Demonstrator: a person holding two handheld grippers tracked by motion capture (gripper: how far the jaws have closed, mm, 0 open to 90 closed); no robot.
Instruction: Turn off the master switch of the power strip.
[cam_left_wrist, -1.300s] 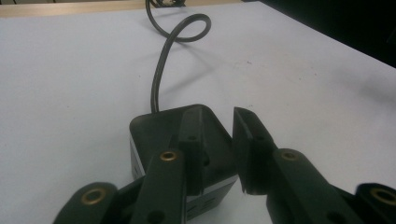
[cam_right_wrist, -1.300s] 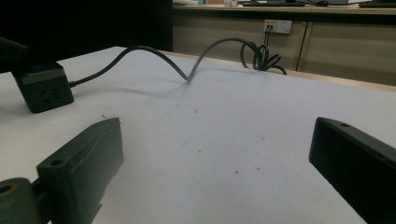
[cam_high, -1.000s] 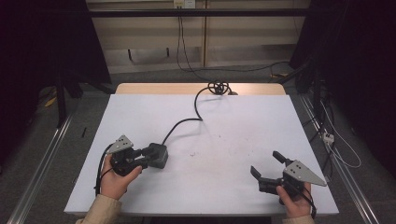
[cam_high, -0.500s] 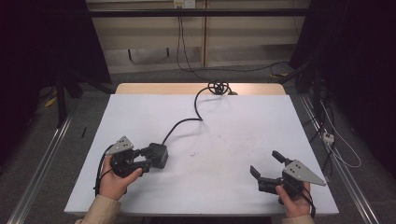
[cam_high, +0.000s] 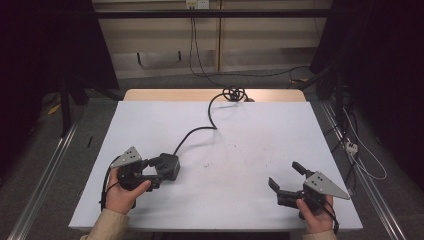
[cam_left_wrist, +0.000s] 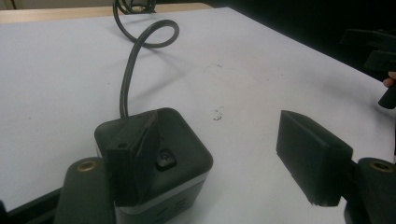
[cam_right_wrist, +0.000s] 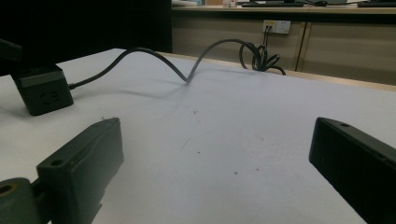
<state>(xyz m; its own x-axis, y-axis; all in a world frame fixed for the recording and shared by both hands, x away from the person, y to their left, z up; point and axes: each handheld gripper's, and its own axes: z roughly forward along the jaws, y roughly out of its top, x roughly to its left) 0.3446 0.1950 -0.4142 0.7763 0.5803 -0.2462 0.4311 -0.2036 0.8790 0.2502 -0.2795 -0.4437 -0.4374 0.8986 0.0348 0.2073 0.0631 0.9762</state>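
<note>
My left gripper had just been opening; its jaws stood wide, one pad lying over the top of the black power cube, the other pad well clear of it. The cube sat on the white table between them, its cable trailing away. No readable writing. My right gripper rested wide open, holding nothing, well apart from the cube.

White table, one black socket cube on it

The table carries a black socket cube right at the left gripper, well apart from the right gripper. Its cable snakes away from the left gripper to a coil, probably resting on the wooden far edge. Small dark specks dot the sheet between the grippers.
</note>
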